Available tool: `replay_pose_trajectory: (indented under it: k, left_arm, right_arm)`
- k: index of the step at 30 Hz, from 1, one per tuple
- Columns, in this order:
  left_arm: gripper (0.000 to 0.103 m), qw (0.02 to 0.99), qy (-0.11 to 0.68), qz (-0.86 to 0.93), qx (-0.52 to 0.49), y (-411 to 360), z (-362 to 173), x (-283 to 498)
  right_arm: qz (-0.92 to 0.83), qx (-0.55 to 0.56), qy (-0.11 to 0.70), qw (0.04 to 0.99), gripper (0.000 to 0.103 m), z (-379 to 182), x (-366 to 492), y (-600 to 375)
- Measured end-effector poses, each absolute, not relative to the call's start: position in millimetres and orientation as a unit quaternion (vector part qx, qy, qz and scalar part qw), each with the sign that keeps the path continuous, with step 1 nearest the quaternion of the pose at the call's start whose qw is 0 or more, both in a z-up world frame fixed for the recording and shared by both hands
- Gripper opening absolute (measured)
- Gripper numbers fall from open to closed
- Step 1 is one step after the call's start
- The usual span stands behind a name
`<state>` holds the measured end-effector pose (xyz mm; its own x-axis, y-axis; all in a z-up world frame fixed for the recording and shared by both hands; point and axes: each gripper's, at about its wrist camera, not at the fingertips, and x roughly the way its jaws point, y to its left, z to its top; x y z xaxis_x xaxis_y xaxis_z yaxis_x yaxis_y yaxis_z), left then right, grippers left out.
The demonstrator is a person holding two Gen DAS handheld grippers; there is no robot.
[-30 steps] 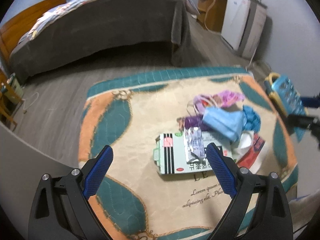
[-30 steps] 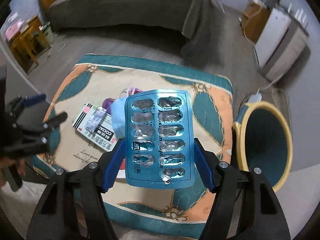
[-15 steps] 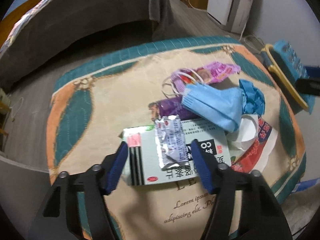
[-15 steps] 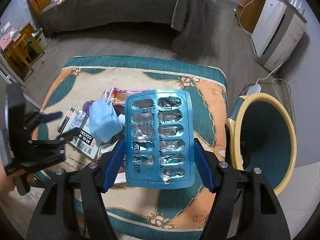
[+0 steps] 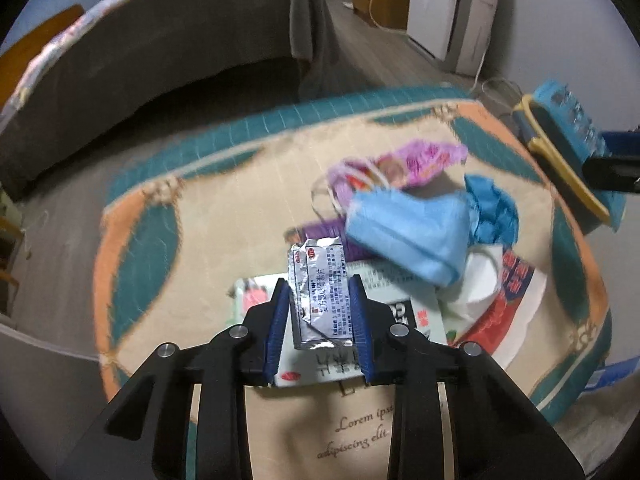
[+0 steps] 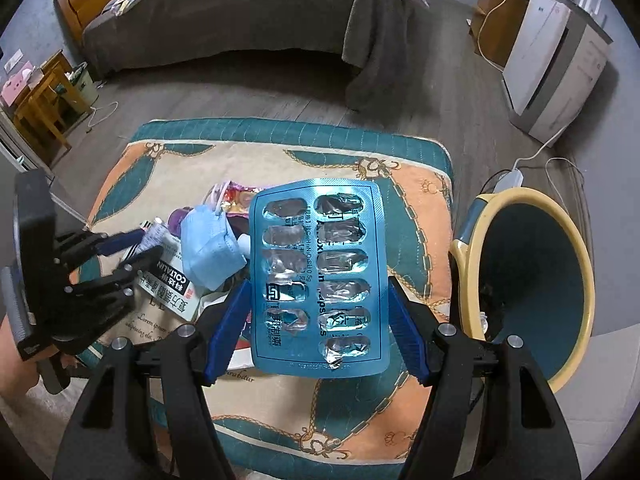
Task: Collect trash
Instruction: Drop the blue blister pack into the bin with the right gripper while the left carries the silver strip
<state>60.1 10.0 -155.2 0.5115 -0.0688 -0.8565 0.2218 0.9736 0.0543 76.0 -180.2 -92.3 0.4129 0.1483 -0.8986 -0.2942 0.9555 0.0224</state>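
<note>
The left gripper (image 5: 320,312), its jaws having just been closing, is pinched on a silver foil sachet (image 5: 320,296) over the white medicine box (image 5: 360,344) on the patterned mat (image 5: 224,216). A blue blister pack (image 6: 320,276) is clamped upright in the right gripper (image 6: 320,320), near the yellow-rimmed teal bin (image 6: 536,280).

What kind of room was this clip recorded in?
Most likely a bedroom in a home: a bed with a grey cover stands behind a patterned floor mat, with small wooden furniture on wood-look flooring. A bin sits beside the mat.
</note>
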Motion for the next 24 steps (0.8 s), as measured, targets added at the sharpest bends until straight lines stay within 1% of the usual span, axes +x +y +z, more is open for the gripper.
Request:
replay_pose_trajectory:
  k: [5,12,24]
  left_arm:
    - [0.032,0.884,0.453,-0.09,0.071,3,-121,63]
    - [0.032,0.896,0.425,-0.112,0.062,-16,-88,63]
    - [0.032,0.895,0.413,-0.153,0.068,-68,-74,65]
  right_arm:
    - [0.124,-0.056,0.516,0.846,0.066,-84,78,-188]
    - [0.105,-0.035,0.5,0.859,0.066,-72,84,-210]
    - [0.083,-0.011,0.486,0.87,0.066,-64,87,-249]
